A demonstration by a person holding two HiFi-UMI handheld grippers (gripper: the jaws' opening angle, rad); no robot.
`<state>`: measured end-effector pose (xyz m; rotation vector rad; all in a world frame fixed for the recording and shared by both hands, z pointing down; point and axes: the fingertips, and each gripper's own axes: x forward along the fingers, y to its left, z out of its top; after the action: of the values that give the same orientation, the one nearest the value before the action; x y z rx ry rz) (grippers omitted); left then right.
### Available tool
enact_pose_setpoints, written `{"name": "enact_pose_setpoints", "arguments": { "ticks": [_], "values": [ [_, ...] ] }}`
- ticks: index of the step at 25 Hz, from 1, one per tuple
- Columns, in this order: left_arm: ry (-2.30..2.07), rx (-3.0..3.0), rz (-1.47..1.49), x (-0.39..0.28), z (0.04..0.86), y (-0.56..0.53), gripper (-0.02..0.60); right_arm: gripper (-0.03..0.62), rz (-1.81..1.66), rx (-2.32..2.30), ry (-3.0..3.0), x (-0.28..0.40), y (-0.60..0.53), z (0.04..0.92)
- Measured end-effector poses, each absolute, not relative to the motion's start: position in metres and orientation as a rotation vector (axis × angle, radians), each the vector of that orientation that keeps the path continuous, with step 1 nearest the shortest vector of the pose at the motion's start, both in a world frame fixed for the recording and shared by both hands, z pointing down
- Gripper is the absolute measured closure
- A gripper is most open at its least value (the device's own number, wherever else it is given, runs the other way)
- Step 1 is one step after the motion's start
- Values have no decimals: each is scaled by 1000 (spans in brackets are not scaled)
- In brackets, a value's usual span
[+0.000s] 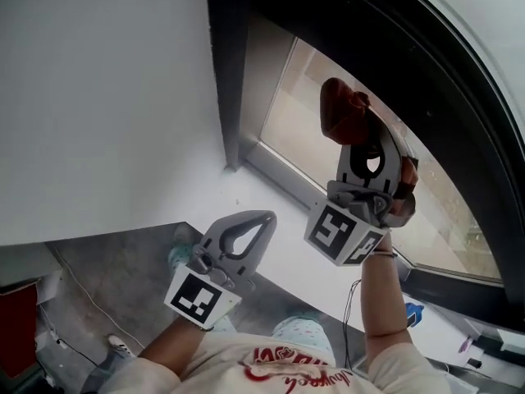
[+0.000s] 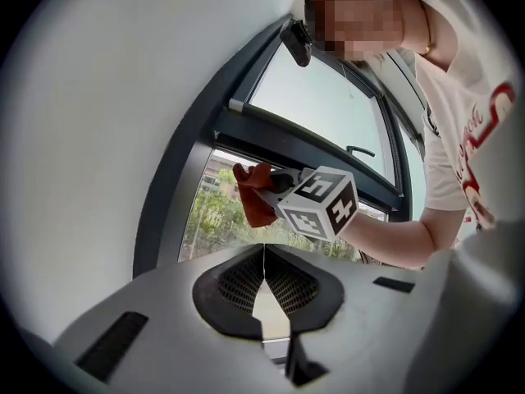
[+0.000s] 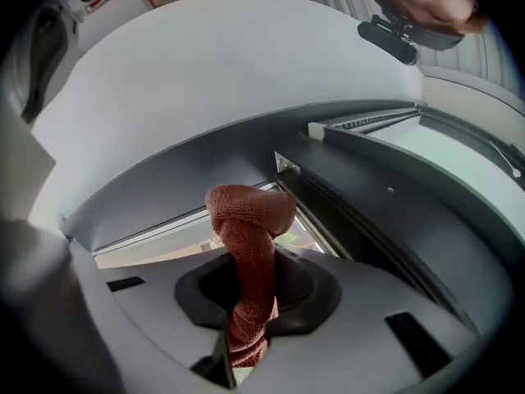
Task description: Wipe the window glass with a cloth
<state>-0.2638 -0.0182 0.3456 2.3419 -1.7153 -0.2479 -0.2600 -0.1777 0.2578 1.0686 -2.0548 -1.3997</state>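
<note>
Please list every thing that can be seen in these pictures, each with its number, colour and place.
cloth: one, red-brown, held up at the glass
window glass: one pane by the cloth, clear, inside the frame
window frame: one, dark grey, right of the wall
wall: one, white, left of the frame
sill: one, white, below the glass
floor: one, grey, lowest
left gripper: one, grey, shut and empty, low
right gripper: one, grey, clamped on the cloth, raised

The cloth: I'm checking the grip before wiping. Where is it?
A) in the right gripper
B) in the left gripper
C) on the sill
A: the red cloth is clamped between the jaws of the right gripper; the left gripper is shut, empty.
</note>
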Motion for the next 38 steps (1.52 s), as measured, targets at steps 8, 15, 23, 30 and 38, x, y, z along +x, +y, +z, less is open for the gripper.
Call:
{"name": "enact_pose_setpoints", "arguments": {
  "ticks": [8,15,23,30,38],
  "values": [
    [-1788,2341,-276,-271,325,1,560,520,-1486,1122,-2027,-281,-186,224],
    [-1788,2325,-265,-278,340,7,560,520,-1531,1100,-2021,-296,-186,247],
    [-1801,2324,-254,-279,331,5,560,520,-1487,1090,-2054,-296,-189,262],
    [-1807,2307,-222,-277,328,8,560,520,-1416,1001,-2048,-294,-194,306],
    [-1797,2275,-197,-274,349,2,560,520,-1323,915,-2025,-287,-205,392]
  ]
}}
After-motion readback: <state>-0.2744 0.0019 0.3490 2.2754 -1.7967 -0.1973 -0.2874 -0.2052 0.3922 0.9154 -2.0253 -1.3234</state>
